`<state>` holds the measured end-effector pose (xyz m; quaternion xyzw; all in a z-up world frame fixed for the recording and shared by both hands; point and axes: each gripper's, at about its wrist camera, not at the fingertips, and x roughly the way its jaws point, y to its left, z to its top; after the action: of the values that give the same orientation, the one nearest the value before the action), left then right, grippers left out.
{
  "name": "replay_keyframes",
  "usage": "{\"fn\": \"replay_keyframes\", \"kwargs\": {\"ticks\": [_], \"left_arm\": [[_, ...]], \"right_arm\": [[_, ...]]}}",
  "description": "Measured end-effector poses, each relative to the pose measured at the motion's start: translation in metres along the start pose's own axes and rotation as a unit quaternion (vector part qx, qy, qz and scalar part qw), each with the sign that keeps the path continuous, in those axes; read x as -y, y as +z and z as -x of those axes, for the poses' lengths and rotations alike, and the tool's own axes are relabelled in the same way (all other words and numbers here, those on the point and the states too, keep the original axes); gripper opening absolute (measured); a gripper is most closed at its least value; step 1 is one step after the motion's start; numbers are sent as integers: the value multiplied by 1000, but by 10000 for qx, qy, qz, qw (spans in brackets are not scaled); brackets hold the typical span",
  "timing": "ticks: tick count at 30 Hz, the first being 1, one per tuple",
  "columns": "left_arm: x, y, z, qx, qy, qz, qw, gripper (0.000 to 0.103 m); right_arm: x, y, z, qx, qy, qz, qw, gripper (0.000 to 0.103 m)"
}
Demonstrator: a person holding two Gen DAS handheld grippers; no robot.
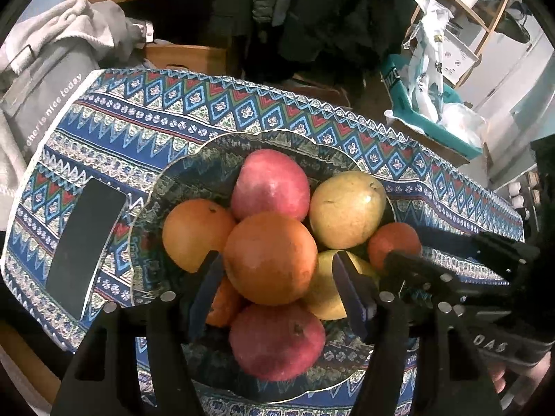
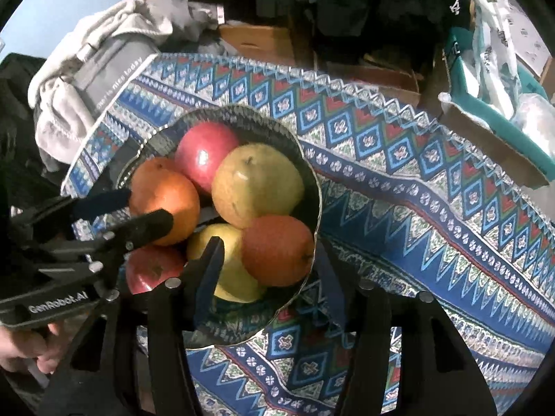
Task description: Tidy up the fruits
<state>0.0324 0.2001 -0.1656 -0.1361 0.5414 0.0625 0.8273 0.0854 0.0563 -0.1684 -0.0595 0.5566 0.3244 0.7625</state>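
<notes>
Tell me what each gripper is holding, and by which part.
Nothing looks held: the left gripper straddles the top orange, the right gripper the rim-side orange in the bowl, gaps showing beside both.

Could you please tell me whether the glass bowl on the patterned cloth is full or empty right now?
Full: the glass bowl holds heaped oranges, red apples and yellow-green fruit, stacked above its rim.

Lighting: dim, warm, overhead; glare on red apple. Heavy fisheye bend, black corners, soft edges.
</notes>
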Motion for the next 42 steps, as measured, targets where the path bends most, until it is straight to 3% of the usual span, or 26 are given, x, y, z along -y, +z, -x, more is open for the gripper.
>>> {"fn": "replay_keyframes", "kwargs": {"ticks": [7, 9, 14, 18, 24, 30, 42], "left_arm": [[2, 6, 39, 387, 79, 43, 9992, 76], [6, 8, 52, 547, 144, -23, 9984, 81], [18, 12, 86, 968, 209, -226, 9948, 82], [30, 11, 111, 1258, 258, -471, 9906, 88], [45, 7, 149, 1656, 240, -713, 9833, 89], [52, 4, 185, 2091, 170, -700, 9752, 100], [61, 2, 239, 2835, 307, -556, 9569, 103]], "right_arm": [[2, 4, 39, 401, -193, -96, 9990, 65], [3, 4, 52, 534, -270, -104, 9982, 66], [5, 4, 92, 998, -499, -200, 9936, 77], [4, 3, 122, 1318, -628, -278, 9889, 77], [-1, -1, 166, 1777, -832, -228, 9803, 77], [-6, -9, 205, 2148, -918, -131, 9722, 77], [-22, -27, 258, 2745, -1109, 158, 9550, 77]]}}
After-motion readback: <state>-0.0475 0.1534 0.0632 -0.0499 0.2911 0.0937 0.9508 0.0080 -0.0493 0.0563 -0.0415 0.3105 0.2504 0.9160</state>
